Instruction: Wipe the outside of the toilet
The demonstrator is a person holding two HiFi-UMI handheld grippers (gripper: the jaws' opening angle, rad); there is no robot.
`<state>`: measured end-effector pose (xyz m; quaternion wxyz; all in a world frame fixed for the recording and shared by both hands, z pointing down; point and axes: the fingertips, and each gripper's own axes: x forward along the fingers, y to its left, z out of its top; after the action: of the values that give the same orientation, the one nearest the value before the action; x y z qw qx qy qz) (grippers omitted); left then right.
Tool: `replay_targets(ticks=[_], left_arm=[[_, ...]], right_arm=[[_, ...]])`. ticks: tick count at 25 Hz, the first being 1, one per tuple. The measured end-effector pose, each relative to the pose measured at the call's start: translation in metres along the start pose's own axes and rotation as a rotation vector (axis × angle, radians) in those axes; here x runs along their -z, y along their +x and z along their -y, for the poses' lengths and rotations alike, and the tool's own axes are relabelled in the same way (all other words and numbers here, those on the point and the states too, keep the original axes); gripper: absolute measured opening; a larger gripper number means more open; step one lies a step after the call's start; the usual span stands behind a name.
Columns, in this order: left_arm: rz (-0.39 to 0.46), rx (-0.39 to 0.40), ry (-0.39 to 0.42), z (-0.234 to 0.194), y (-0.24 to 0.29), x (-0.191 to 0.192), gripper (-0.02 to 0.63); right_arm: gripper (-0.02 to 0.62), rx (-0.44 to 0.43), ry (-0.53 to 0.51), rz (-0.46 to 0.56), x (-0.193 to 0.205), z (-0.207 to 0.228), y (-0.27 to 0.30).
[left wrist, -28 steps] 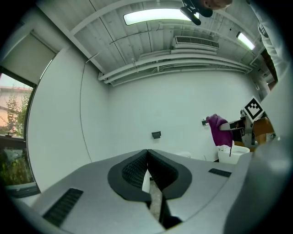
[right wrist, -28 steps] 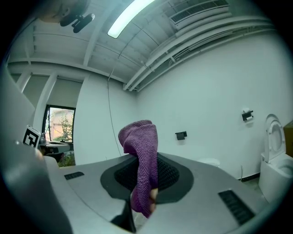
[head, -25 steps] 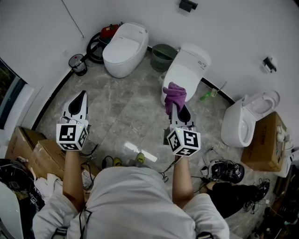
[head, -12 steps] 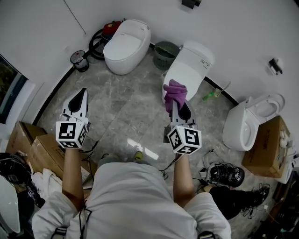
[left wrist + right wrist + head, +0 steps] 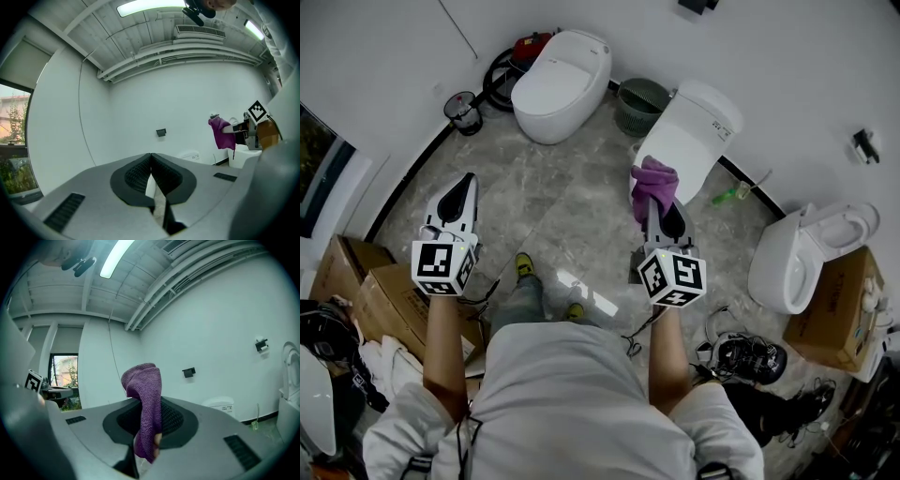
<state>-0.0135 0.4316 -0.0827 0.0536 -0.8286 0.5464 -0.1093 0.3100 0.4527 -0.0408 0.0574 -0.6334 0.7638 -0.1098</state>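
A white toilet (image 5: 689,136) with its lid down stands against the far wall, just beyond my right gripper (image 5: 650,192). That gripper is shut on a purple cloth (image 5: 653,180), which bunches up above the jaws (image 5: 145,404) and hangs in front of the toilet's front end. My left gripper (image 5: 464,184) is held out to the left over the floor, shut and holding nothing (image 5: 151,155). The cloth (image 5: 219,132) also shows at the right of the left gripper view.
Another white toilet (image 5: 558,86) stands at the back left, a third one (image 5: 802,246) with its lid up at the right. A green bin (image 5: 638,105) sits between the first two. Cardboard boxes (image 5: 370,295) lie at the left, one (image 5: 844,305) at the right.
The view has shifted slightly as the person steps forward; a foot now shows on the floor. Both grippers keep their hold and posture.
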Motion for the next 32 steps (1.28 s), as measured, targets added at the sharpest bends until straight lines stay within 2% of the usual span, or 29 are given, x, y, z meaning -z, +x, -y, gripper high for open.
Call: replay_targets(ticks=[5,10,23,32], left_arm=[[-0.010,-0.007,-0.010,-0.029,0.030,0.014,0.017],[-0.021,-0.022,-0.041,-0.082,0.069,0.028,0.017],[-0.044,-0.016,-0.104,-0.241,0.160,0.064,0.017],[-0.051,-0.013,-0.132,-0.321,0.196,0.089,0.017]], right_arm=[[0.077,-0.004,-0.004,-0.016,0.007,-0.006,0.045],[0.077,-0.004,-0.014,-0.036,0.011,-0.027,0.110],[0.078,-0.025,-0.085,-0.088,0.021,-0.124,0.281],[0.077,-0.025,-0.072,-0.087,0.030,-0.167,0.356]])
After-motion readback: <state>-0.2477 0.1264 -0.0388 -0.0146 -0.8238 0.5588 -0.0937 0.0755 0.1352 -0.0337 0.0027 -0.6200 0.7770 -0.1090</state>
